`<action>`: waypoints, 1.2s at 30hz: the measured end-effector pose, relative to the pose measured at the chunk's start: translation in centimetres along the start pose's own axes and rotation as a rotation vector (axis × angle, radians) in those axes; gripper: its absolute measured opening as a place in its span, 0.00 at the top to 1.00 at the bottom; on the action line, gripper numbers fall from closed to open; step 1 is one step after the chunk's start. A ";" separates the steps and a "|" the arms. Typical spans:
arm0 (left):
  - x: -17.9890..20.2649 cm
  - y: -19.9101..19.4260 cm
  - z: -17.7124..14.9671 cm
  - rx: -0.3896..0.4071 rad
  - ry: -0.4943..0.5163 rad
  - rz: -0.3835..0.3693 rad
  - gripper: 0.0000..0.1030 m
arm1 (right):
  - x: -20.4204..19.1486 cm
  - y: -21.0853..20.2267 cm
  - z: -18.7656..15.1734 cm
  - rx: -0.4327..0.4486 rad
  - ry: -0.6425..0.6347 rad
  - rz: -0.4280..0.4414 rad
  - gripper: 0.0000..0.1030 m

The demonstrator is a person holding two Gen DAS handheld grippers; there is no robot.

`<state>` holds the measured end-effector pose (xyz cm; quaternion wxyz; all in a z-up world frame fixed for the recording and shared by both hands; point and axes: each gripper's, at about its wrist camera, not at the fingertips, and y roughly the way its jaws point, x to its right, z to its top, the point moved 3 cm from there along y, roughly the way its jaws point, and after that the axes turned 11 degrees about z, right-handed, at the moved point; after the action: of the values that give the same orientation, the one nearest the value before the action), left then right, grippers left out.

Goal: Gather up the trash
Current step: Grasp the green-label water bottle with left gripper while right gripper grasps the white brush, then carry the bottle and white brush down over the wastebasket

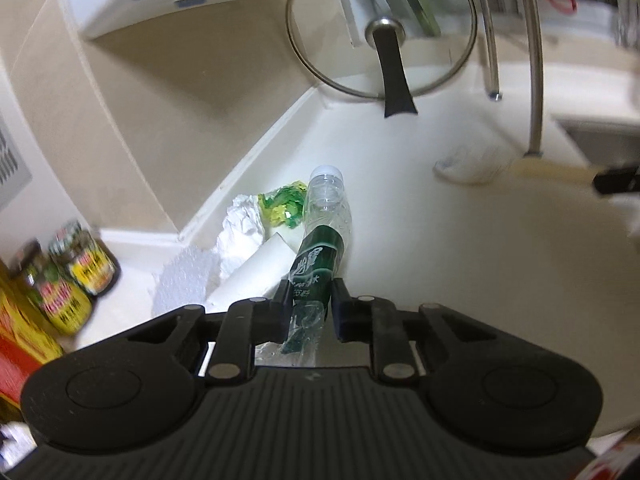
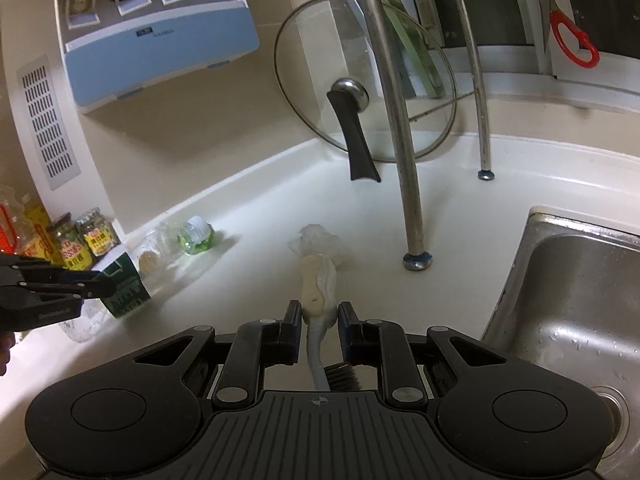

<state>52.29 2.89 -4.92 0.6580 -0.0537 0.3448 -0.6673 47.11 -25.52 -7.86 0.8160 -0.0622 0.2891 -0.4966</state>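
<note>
Left tongs point(image 1: 311, 298) clamp the crushed clear plastic bottle with green label point(image 1: 320, 248) mid-body; it's light, springy, slippery. Right tongs point(image 2: 319, 316) pinch a cream-handled toothbrush point(image 2: 314, 284).

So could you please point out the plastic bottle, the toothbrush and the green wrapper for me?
plastic bottle point(image 1: 318, 258): left wrist view, on its green label.
toothbrush point(image 2: 311, 286): right wrist view, on its beige handle.
green wrapper point(image 1: 284, 202): left wrist view, on its crumpled middle.
</note>
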 end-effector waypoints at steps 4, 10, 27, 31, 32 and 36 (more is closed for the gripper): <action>-1.6 -1.4 -0.5 -0.036 -0.127 -0.063 0.82 | -0.4 -0.6 -0.2 0.006 0.005 0.017 0.81; -2.5 -3.9 -1.5 -0.046 -0.198 -0.050 0.82 | -1.1 -1.7 -0.8 -0.004 -0.002 0.045 0.81; -1.3 -12.1 -4.7 -0.043 -0.297 0.043 0.82 | -5.7 -5.0 -2.2 -0.052 -0.081 0.237 0.81; -0.6 -14.9 -5.9 -0.044 -0.330 0.059 0.82 | -7.4 -5.9 -2.9 -0.076 -0.104 0.301 0.81; -0.4 -15.6 -6.3 -0.047 -0.339 0.065 0.82 | -7.9 -6.2 -3.1 -0.083 -0.108 0.317 0.81; 0.3 -18.3 -8.1 -0.062 -0.379 0.085 0.82 | -9.6 -7.0 -4.2 -0.117 -0.119 0.381 0.81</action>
<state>32.61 3.86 -1.42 0.7368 -0.1840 0.2368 -0.6059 36.22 -20.08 -4.66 0.9059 -0.0828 0.2754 -0.3110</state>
